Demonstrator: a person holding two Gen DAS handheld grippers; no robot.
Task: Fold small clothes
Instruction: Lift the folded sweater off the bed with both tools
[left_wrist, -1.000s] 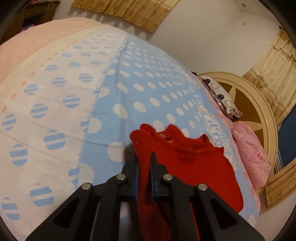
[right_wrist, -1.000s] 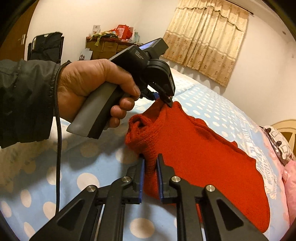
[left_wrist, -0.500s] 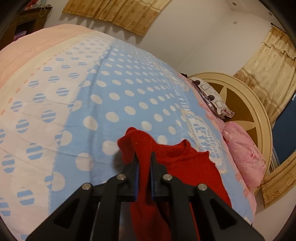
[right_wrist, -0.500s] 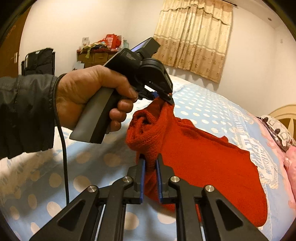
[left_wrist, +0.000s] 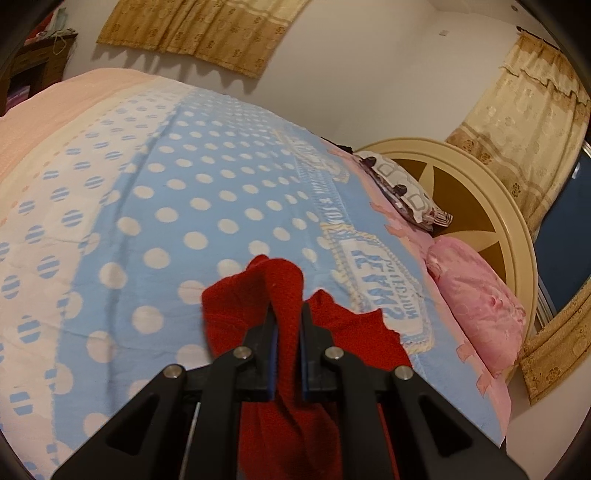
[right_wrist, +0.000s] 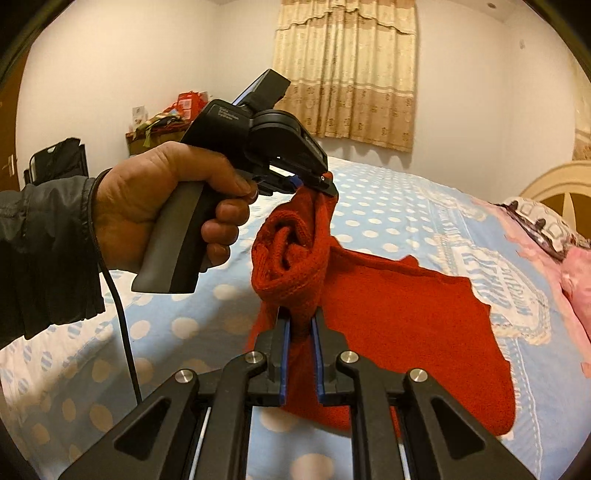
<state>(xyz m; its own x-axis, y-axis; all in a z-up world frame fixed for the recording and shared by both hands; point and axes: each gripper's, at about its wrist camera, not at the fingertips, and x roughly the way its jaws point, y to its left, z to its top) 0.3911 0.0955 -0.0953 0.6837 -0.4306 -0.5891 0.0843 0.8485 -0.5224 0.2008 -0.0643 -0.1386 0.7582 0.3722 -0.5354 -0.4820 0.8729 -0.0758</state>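
- My left hand-held gripper (left_wrist: 287, 325) and right hand-held gripper (right_wrist: 299, 332) are each clamped tight on a bunched edge of the red knit sweater (right_wrist: 399, 317); its held end hangs lifted and the rest lies on the polka-dot bed (left_wrist: 207, 206).
- To fold cleanly, I judge both corners should travel level and together, keeping the edge taut, before laying it over the body.
- Only the right wrist view shows the person's hand (right_wrist: 155, 206) and the sagging fold between grips; the left shows the pink pillow (left_wrist: 476, 314).

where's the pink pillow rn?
Left wrist view, right side: the pink pillow lies at the head of the bed against the cream headboard, just below the patterned pillow.
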